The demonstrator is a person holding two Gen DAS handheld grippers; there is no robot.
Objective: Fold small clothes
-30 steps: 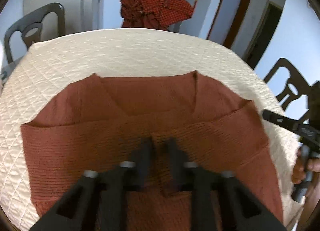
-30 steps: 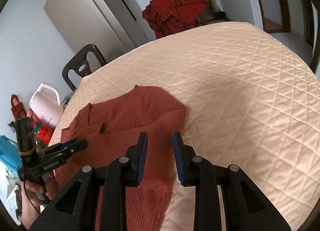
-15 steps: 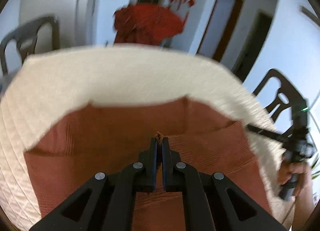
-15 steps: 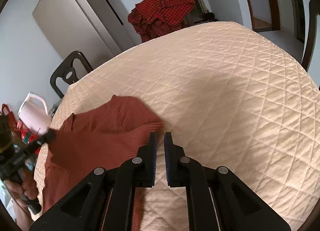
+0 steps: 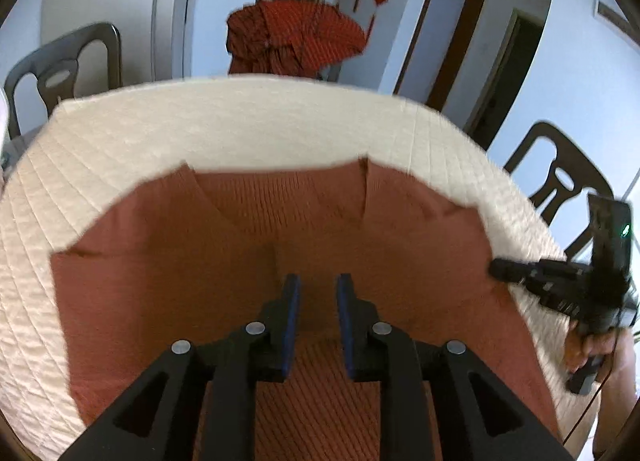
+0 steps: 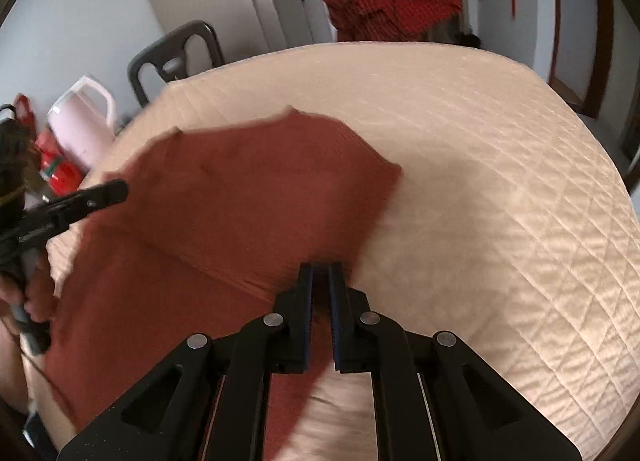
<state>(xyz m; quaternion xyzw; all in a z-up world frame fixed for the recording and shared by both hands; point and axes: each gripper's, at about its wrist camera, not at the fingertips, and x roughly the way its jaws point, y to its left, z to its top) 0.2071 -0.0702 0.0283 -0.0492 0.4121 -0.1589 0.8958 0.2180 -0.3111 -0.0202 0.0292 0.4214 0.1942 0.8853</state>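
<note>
The left gripper [image 5: 316, 293] hangs just above the near half of a rust sweater [image 5: 248, 261]; its jaws have just been opening and now stand a little apart with nothing pinched, knit showing between them. The sweater lies flat on the quilted table [image 5: 240, 125], long axis running left to right, V-neck pointing away, both sleeves folded in over the body. The right gripper [image 6: 320, 281] is clamped on the sweater's right edge, where a fold line runs off toward the left. Each view catches the other gripper at the sweater's side, held in a hand [image 5: 588, 345]. Past the table stand a grey chair [image 5: 60, 73] and a dark chair [image 5: 560, 181], with red checked cloth [image 5: 292, 37] heaped behind the far rim. Only the right view shows a pink kettle [image 6: 84, 121] and a red bag [image 6: 60, 169] off the table's left edge; only the left view shows the brown door frames [image 5: 440, 29].
</note>
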